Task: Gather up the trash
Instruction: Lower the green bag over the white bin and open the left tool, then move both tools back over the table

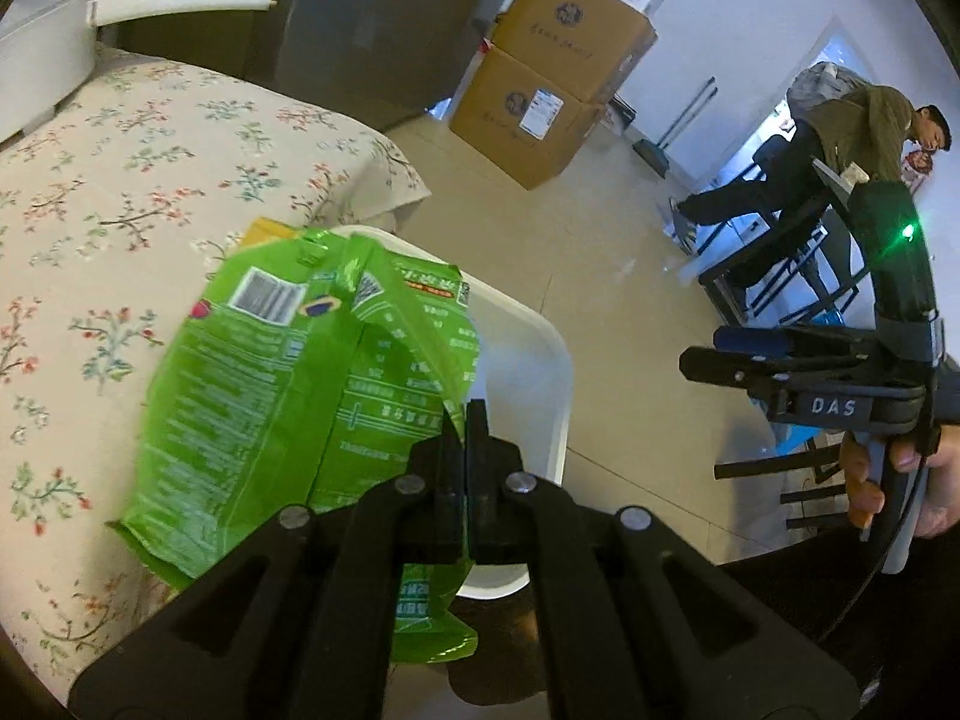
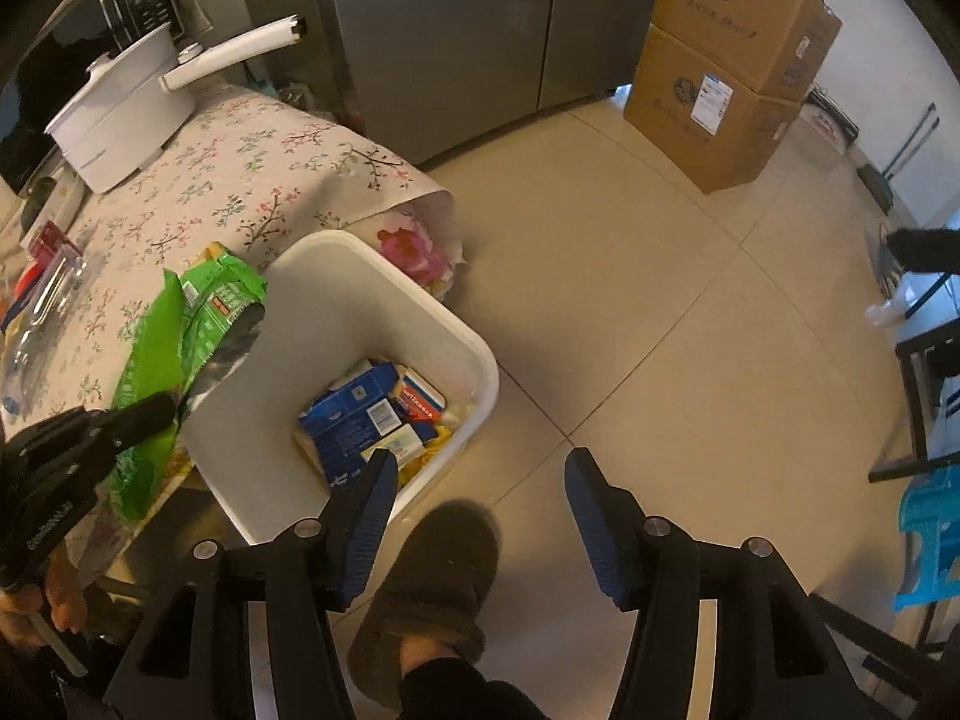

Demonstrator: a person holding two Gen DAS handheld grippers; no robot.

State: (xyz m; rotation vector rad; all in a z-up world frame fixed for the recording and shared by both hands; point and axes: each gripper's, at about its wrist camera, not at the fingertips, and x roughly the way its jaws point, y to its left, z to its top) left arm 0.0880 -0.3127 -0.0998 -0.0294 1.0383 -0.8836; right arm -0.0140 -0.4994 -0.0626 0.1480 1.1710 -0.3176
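A: Between the left claw's (image 1: 465,420) closed jaws, what is being held?

B: A green snack bag (image 1: 288,390), empty and crumpled, pinched by one edge. It hangs partly over the flowered tablecloth (image 1: 120,180) and partly over the near left rim of a white bin (image 2: 384,312) that stands on the floor just beside the table.

A: And the right claw (image 2: 480,516)?

B: Released. Its blue-padded fingers (image 2: 366,516) stand apart with nothing between them, over the floor tiles just to the right of the bin. A slippered foot (image 2: 432,588) shows below it.

A: How far along is the trash collecting?

B: Partly done, by the look of it. The bin already holds a blue carton (image 2: 354,414), a smaller box with red print and some yellow wrapping at the bottom. The green bag is not yet inside. On the far left of the table a clear plastic bottle (image 2: 42,312) and something red beside it lie untouched; whether they count as trash I cannot tell. A white pot (image 2: 114,120) with a long handle sits farther back.

A: How are the hands posed?

B: The left claw tilts down and forward toward the bin's mouth, the bag leading. The right claw points more steeply at the floor. A hand (image 1: 900,480) wraps the right claw's grip at the right edge of the left camera's view.

A: Anything further out?

B: Two stacked cardboard boxes (image 2: 732,72) by a grey cabinet, and another person seated far right.
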